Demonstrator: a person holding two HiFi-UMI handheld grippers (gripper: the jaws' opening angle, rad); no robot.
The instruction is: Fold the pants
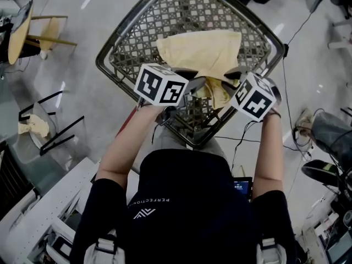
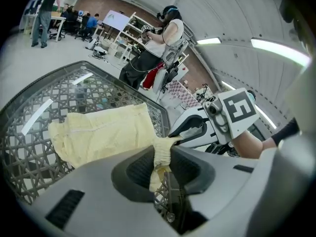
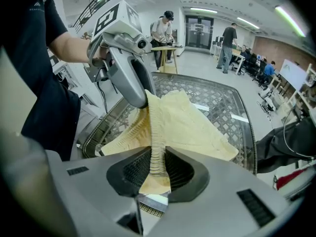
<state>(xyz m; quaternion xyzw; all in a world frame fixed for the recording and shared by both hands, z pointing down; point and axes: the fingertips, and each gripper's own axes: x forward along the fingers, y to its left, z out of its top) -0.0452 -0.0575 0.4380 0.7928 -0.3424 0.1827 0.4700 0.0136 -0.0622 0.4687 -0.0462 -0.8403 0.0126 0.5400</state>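
Pale yellow pants (image 1: 206,51) lie folded on a glass-topped lattice table (image 1: 126,34). Their elastic waistband is lifted at the near edge of the table. My left gripper (image 1: 193,84) is shut on one end of the waistband (image 2: 162,149). My right gripper (image 1: 230,80) is shut on the waistband (image 3: 157,152) a short way to the right. In the right gripper view the pants (image 3: 190,125) slope from the jaws down to the table, and the left gripper (image 3: 141,98) pinches the cloth just beyond. In the left gripper view the rest of the pants (image 2: 101,132) lies flat on the glass.
The table's metal rim (image 1: 192,143) is close to the person's body. A wooden chair (image 1: 27,34) stands at far left, a black frame with a cloth (image 1: 34,126) below it. Cables (image 1: 297,131) run over the floor at right. People stand in the background (image 3: 229,38).
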